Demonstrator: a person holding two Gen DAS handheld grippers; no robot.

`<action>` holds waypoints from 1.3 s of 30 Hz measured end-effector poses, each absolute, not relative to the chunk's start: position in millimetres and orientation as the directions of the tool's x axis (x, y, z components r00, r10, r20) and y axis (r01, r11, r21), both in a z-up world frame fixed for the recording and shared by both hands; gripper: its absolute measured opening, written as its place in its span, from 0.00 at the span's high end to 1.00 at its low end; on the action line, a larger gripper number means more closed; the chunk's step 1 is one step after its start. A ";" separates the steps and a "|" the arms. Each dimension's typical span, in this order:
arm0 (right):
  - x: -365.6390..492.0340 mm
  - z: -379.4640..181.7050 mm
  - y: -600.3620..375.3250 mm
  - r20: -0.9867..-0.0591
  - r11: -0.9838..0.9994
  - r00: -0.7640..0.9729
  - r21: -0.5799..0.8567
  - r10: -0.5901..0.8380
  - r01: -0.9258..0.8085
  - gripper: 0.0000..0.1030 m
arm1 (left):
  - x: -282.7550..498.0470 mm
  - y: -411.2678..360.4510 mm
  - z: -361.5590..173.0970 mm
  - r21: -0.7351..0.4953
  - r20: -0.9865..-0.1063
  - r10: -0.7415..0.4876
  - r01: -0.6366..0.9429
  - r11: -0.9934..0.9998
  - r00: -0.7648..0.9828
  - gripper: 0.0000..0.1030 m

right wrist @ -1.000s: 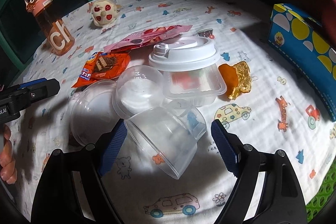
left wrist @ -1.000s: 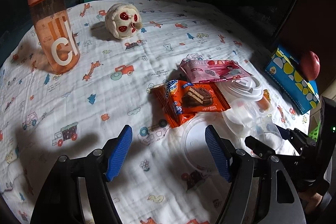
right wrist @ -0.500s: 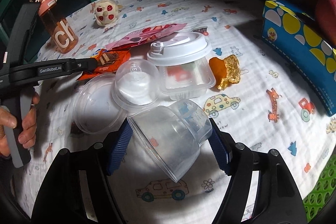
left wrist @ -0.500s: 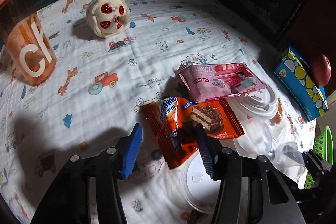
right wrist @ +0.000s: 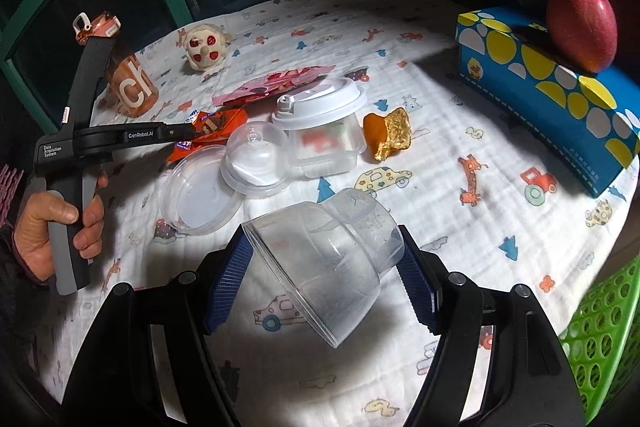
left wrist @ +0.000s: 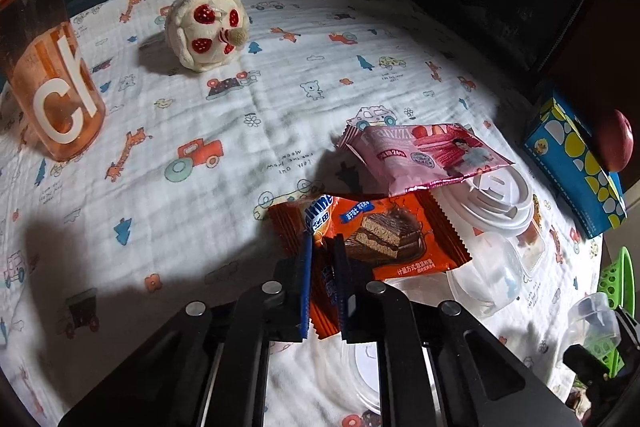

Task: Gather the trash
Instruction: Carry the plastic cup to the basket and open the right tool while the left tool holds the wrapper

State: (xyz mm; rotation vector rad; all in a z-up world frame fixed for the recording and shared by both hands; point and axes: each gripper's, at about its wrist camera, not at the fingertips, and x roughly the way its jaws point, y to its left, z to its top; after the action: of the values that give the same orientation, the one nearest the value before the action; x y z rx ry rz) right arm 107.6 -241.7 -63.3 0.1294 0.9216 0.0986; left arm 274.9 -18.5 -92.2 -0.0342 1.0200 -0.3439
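Trash sits bunched at the middle of the table (right wrist: 460, 131), which wears a cloth printed with cars and giraffes. Far left, an orange water bottle (left wrist: 48, 75) stands upright, and a round plush toy (left wrist: 206, 27) lies further back beside it. Moving right, the left tongs (left wrist: 322, 279) are pinched narrow on the near edge of the orange snack wrapper (left wrist: 384, 239), blue pads pressing it from both sides; in the right wrist view a hand (right wrist: 52, 223) grips that tool's handle at the left. Just beyond the orange packet lies a pink wrapper (left wrist: 424, 155), its right end resting over a white cup lid (right wrist: 320, 105). That lid sits atop a clear square tub (right wrist: 328, 151), with a domed clear lid (right wrist: 256, 159) touching its left side and a flat round lid (right wrist: 200, 191) just left of that. Nearer us, the right tongs (right wrist: 324, 275) clamp a clear plastic cup (right wrist: 324, 259), tilted on its side, mouth pointing down and left, above the cloth. Right of the tub lies a bitten orange pastry (right wrist: 388, 139). Further right, a blue tissue box (right wrist: 548, 95) carries a red apple (right wrist: 582, 25) on top. At the near right corner, a green basket (right wrist: 600, 327) peeks in.
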 end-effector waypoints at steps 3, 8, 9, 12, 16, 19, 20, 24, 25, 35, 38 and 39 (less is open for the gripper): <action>100.0 -55.7 -246.2 -0.777 0.987 0.614 0.157 0.138 -0.023 0.32 | 266.2 -14.3 -85.4 -0.192 -0.820 -0.302 0.262 0.946 0.486 0.93; 83.6 -41.1 -253.9 -0.761 0.988 0.636 0.153 0.128 -0.015 0.32 | 243.5 -7.8 -65.8 -0.195 -0.803 -0.313 0.272 0.942 0.507 0.94; 78.9 -37.8 -256.4 -0.758 0.989 0.640 0.151 0.122 -0.011 0.32 | 238.4 -7.0 -61.5 -0.197 -0.799 -0.317 0.276 0.941 0.510 0.94; 66.1 -29.8 -264.4 -0.748 0.989 0.654 0.149 0.111 0.003 0.32 | 222.0 -6.1 -48.3 -0.201 -0.786 -0.332 0.292 0.935 0.521 0.94; 45.9 -18.6 -280.9 -0.736 0.989 0.672 0.144 0.080 0.040 0.32 | 200.3 -14.2 -30.3 -0.212 -0.766 -0.368 0.333 0.919 0.527 0.94; 30.2 -11.8 -297.5 -0.728 0.987 0.683 0.139 0.050 0.077 0.32 | 184.6 -30.3 -16.5 -0.205 -0.750 -0.392 0.377 0.903 0.532 0.94; 24.7 -9.9 -302.7 -0.725 0.986 0.687 0.138 0.040 0.089 0.32 | 179.6 -36.3 -11.9 -0.209 -0.745 -0.405 0.391 0.896 0.530 0.94; 2.3 -3.6 -328.6 -0.715 0.981 0.699 0.133 -0.006 0.144 0.32 | 160.4 -64.4 7.5 -0.217 -0.719 -0.456 0.453 0.864 0.525 0.95; -3.6 -2.6 -335.7 -0.714 0.979 0.700 0.130 -0.019 0.159 0.32 | 155.7 -72.7 12.1 -0.219 -0.713 -0.469 0.470 0.855 0.522 0.95; -53.6 -1.7 -395.6 -0.714 0.953 0.690 0.114 -0.117 0.280 0.32 | 113.9 -166.6 29.7 -0.225 -0.695 -0.566 0.613 0.757 0.444 0.95; -66.9 -4.4 -413.3 -0.719 0.942 0.680 0.110 -0.145 0.316 0.32 | 101.7 -193.2 31.4 -0.226 -0.692 -0.590 0.651 0.725 0.416 0.95; -71.1 -5.8 -419.4 -0.722 0.938 0.675 0.109 -0.153 0.329 0.32 | 98.0 -202.8 32.0 -0.226 -0.693 -0.596 0.663 0.714 0.406 0.95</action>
State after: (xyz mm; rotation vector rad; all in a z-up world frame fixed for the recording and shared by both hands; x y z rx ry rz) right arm -71.1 -419.4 -5.8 0.2391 0.7853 -0.2743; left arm 98.0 -202.8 32.0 0.0897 0.8349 -0.7950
